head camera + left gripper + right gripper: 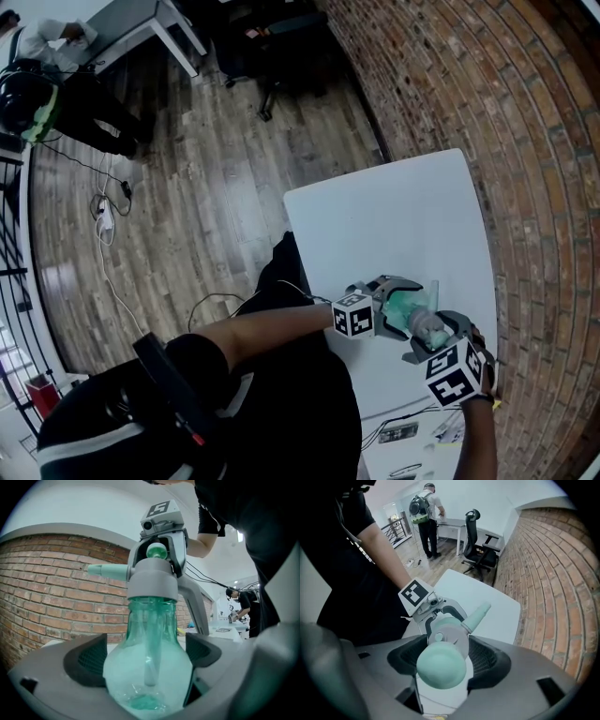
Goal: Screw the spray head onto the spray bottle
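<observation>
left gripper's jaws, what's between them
The translucent green plastic spray bottle; its round body is clamped by the left gripper, seen in the left gripper view.

Translucent teal spray bottle (149, 667) between left jaws, base whitish, perhaps frosted; grey spray head (451, 638), mint knob (440, 665), between right jaws.

- Brightly and evenly lit from overhead in all three views; almost no shadow on the white table (394, 225), close to washed out at its far edge.
- Bent hard by fisheye lenses: curved brick wall (469, 112), black vignette in the corners of both gripper views.
- Soft up close: blurred base of the spray bottle (147, 667), blurred top of the spray head (440, 665) (background sharper).
- Small blown-out glare spot at upper right of the left gripper view.
</observation>
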Demonstrator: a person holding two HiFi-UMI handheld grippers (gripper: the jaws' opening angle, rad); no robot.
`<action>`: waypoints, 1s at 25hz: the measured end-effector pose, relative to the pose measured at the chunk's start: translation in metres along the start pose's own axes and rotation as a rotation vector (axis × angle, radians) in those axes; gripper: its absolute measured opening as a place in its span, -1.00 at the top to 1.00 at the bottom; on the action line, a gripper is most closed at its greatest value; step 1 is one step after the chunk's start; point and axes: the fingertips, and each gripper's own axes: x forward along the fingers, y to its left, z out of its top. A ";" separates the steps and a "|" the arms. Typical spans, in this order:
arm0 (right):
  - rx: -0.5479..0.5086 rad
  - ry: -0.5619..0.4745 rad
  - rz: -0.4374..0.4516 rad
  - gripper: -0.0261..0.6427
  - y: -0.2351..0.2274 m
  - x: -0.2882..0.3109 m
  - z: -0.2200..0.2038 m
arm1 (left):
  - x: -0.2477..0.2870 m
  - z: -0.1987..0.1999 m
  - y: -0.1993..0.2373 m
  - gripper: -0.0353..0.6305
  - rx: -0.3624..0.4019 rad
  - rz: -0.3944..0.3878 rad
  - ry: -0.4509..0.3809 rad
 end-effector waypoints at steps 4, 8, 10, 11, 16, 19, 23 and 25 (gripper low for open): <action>0.069 -0.025 -0.009 0.09 -0.002 0.001 0.000 | 0.000 0.000 0.000 -0.62 -0.002 0.001 -0.002; 0.281 -0.093 -0.015 0.09 -0.006 -0.001 0.000 | 0.001 0.000 -0.001 -0.62 -0.006 0.002 -0.001; 0.370 -0.123 -0.029 0.08 -0.008 -0.001 -0.002 | 0.001 -0.001 -0.001 -0.62 -0.008 0.004 0.000; 0.402 -0.134 -0.035 0.08 -0.009 -0.001 -0.002 | 0.000 -0.001 -0.001 -0.62 -0.009 0.004 0.000; 0.478 -0.172 0.006 0.08 -0.010 -0.005 -0.001 | 0.000 -0.001 0.000 -0.62 -0.011 0.005 -0.001; 0.395 -0.220 0.049 0.08 -0.007 -0.018 0.007 | 0.001 -0.001 0.000 -0.63 -0.013 0.004 0.001; 0.047 -0.264 0.051 0.08 0.004 -0.044 0.025 | 0.000 -0.001 0.000 -0.62 -0.015 0.004 0.000; -0.179 -0.216 0.062 0.08 0.013 -0.049 0.023 | 0.000 -0.001 0.000 -0.63 -0.017 0.004 0.000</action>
